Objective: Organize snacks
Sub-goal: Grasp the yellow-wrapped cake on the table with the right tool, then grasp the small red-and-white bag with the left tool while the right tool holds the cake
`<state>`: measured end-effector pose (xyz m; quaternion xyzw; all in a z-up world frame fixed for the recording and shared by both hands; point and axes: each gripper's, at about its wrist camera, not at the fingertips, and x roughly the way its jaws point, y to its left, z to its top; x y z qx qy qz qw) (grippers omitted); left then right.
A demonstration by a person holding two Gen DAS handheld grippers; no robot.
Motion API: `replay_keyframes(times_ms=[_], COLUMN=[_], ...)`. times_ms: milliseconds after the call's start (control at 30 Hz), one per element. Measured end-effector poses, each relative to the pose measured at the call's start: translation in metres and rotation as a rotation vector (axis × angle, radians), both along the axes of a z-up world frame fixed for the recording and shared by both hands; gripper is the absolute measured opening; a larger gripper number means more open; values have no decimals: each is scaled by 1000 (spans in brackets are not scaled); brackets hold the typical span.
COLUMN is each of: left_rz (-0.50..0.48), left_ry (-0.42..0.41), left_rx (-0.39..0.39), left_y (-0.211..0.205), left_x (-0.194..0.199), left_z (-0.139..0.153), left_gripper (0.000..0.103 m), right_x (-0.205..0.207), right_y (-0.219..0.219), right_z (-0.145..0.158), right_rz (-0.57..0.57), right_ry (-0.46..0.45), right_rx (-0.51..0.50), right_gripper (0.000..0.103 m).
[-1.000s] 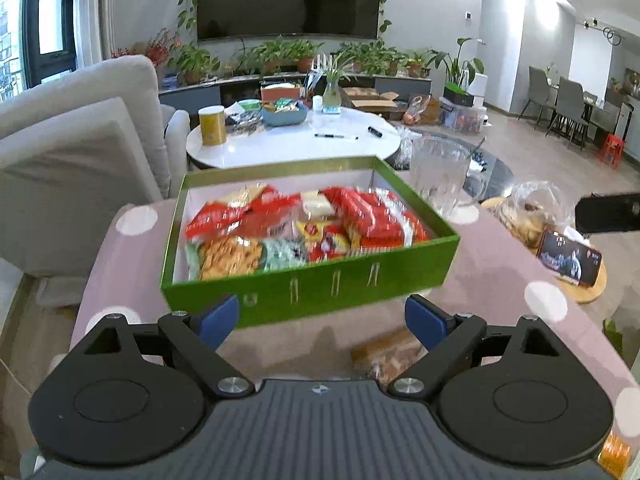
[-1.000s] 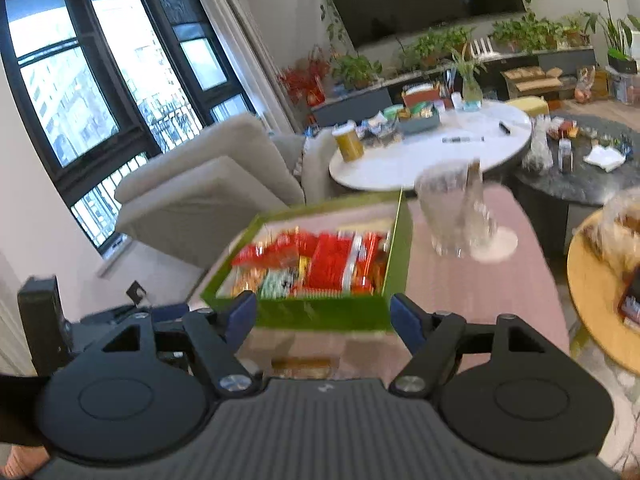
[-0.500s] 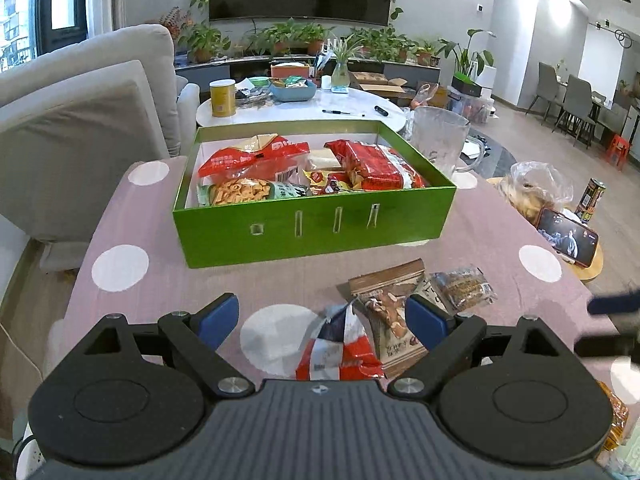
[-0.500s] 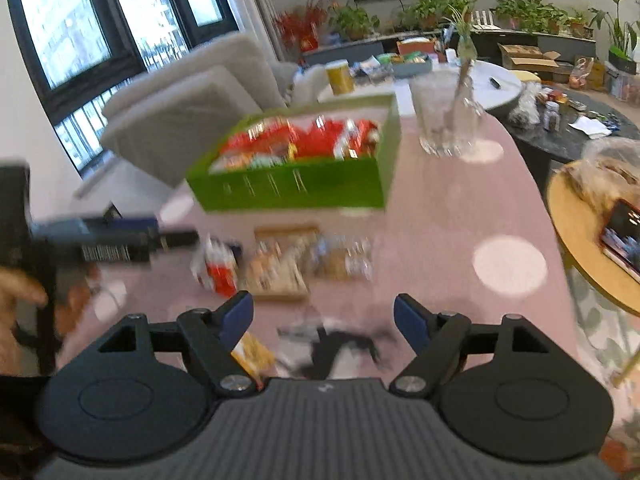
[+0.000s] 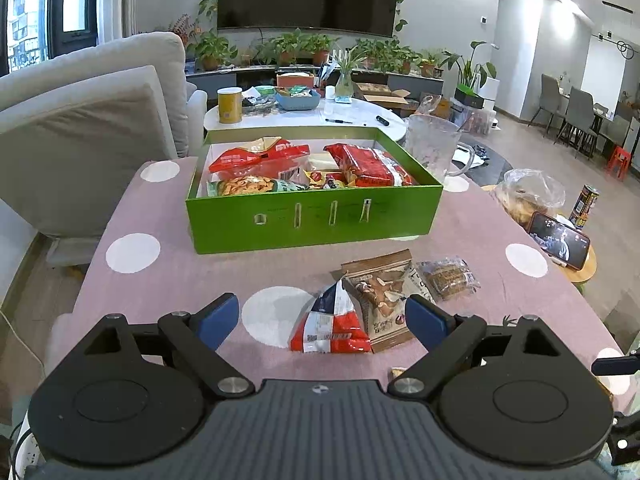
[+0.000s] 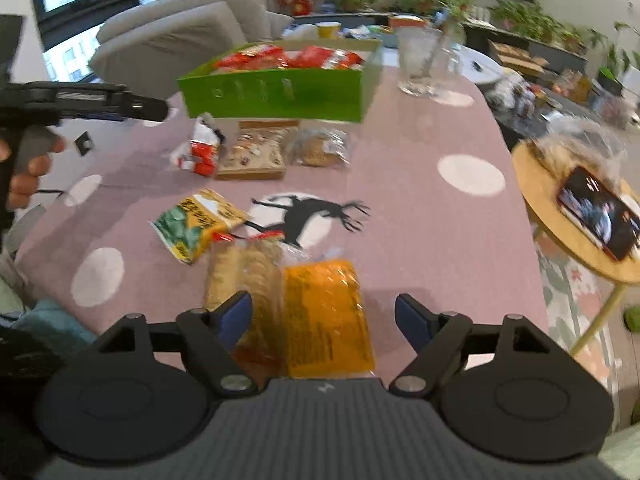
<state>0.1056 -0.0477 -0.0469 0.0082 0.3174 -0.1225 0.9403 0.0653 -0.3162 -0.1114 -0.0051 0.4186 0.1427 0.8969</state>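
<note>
A green box (image 5: 312, 216) full of snack packs stands on the pink dotted tablecloth (image 5: 168, 280); it also shows in the right wrist view (image 6: 276, 92). My left gripper (image 5: 322, 322) is open, just above a red-white-blue pack (image 5: 332, 320) and a brown nut pack (image 5: 380, 292); a clear biscuit pack (image 5: 448, 278) lies to the right. My right gripper (image 6: 323, 320) is open over an orange pack (image 6: 326, 312) and a cracker sleeve (image 6: 244, 276). A yellow-green pack (image 6: 196, 222) lies further left.
A glass jug (image 5: 432, 148) stands right of the box. A round wooden side table (image 6: 576, 216) with a phone (image 6: 600, 212) and a bagged item is at the right. A grey sofa (image 5: 80, 136) is at the left, a white table behind.
Both grippers have pulled back from the green box and tilted down, so loose packs on the cloth now show. The right wrist view now frames the orange pack between its fingers.
</note>
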Motion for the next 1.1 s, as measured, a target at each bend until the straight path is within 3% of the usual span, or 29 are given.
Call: replay_keyframes(times_ms=[467, 600, 1100], left_rz=[18, 17, 21], left_ry=[47, 54, 100], left_rx=[40, 45, 62], left_y=[-6, -11, -20], left_x=[18, 29, 60], left_z=[-28, -35, -57], left_gripper=[89, 89, 89], right_x=[23, 40, 75], right_y=[7, 6, 24], right_z=[-2, 9, 21], right_rz=[-52, -89, -43], right_ry=[-29, -54, -71], right_rx=[5, 53, 116], right_gripper=[41, 41, 41])
